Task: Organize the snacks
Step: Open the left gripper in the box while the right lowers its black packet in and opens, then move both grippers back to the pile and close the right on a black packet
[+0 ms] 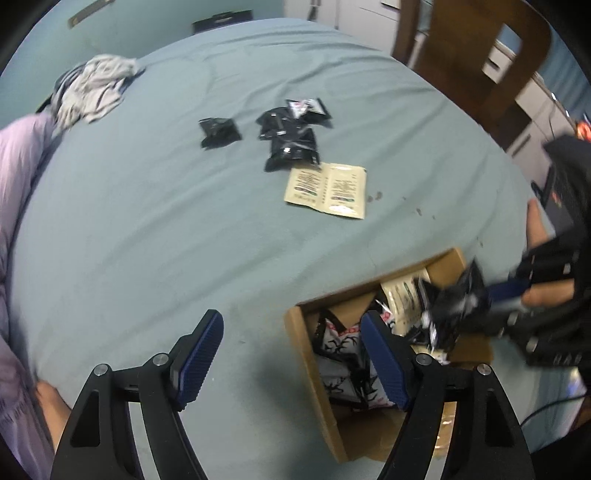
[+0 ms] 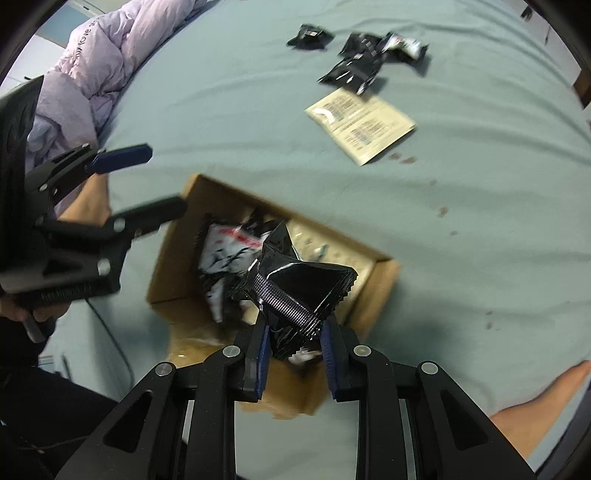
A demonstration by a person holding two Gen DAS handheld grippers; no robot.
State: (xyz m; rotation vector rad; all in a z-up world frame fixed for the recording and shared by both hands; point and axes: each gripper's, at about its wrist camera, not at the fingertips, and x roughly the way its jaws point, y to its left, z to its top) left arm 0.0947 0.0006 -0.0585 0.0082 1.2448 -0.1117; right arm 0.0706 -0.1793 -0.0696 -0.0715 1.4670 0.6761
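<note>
An open cardboard box (image 1: 300,354) (image 2: 384,284) lies on a blue-green sheet. Inside it are black-and-white snack packets (image 1: 340,343) (image 2: 225,254) and a beige one. My right gripper (image 2: 294,332) (image 1: 509,291) is shut on a crumpled black packet (image 2: 295,284) (image 1: 454,306), which hangs over the box. My left gripper (image 1: 291,321) (image 2: 168,177) stands open over the box's left edge with nothing held. Farther off on the sheet lie two beige packets (image 1: 327,190) (image 2: 364,123), a heap of black packets (image 1: 291,136) (image 2: 360,62) and a single black packet (image 1: 218,132) (image 2: 309,36).
A lilac quilt (image 1: 18,184) (image 2: 103,55) is bunched along the left side. A grey cloth (image 1: 94,92) lies at the far left. A wooden chair (image 1: 472,55) stands behind the bed at the right. A bare leg (image 2: 535,410) rests at the lower right.
</note>
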